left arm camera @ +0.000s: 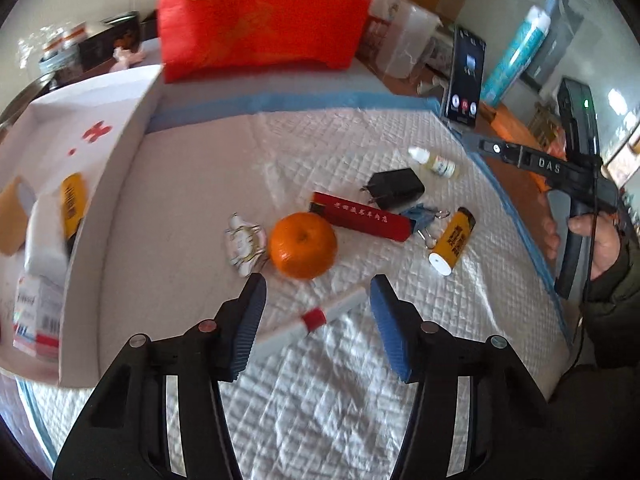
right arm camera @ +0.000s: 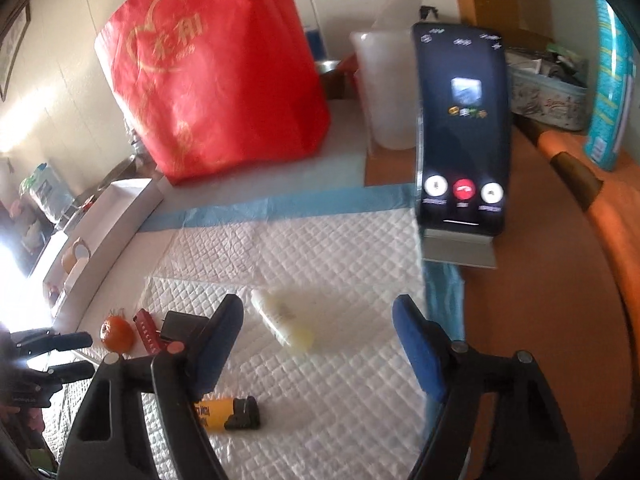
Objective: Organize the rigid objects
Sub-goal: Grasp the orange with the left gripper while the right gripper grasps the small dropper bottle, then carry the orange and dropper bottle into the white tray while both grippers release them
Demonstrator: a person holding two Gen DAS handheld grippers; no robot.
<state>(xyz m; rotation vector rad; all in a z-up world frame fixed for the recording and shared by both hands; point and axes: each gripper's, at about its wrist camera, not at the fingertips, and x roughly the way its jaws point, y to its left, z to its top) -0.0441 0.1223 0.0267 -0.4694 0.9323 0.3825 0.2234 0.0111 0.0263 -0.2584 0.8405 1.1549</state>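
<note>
My left claw [left arm camera: 318, 292] is spread over the white pen [left arm camera: 316, 316]. Pen's long axis runs near-left to far-right. My right claw [right arm camera: 318, 312] is spread above the dropper bottle [right arm camera: 282, 318].

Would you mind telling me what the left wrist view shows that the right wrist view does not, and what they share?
Only the left wrist view shows the white pen with a red band between the open left hand-held gripper, the binder clips and the toy figure. Only the right wrist view shows the patterned tin behind the phone. Both show the orange, dropper bottle, black charger and red bag.
</note>
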